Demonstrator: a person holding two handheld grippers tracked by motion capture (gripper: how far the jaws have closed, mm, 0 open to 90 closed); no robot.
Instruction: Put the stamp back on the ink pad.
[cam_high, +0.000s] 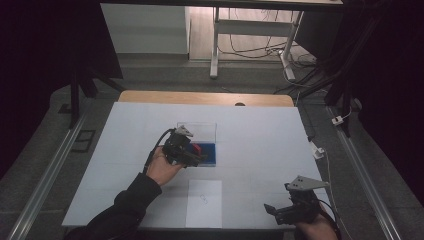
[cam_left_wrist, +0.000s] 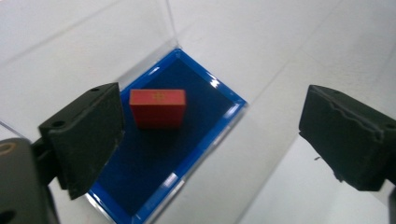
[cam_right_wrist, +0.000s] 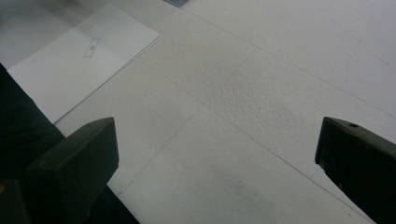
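In the high view, the left gripper (cam_high: 197, 156) hovers at the middle of the frame over a clear box (cam_high: 210, 131) with a blue floor. In the left gripper view its jaws stand spread wide with nothing between them, and the red block (cam_left_wrist: 158, 108) lies on that blue floor (cam_left_wrist: 154, 168), left of centre, apart from both jaws. The right gripper (cam_high: 272, 211) sits at the lower right of the high view above the white tabletop (cam_high: 260, 140), jaws spread and empty. A paper sheet (cam_high: 204, 202) lies at the bottom centre.
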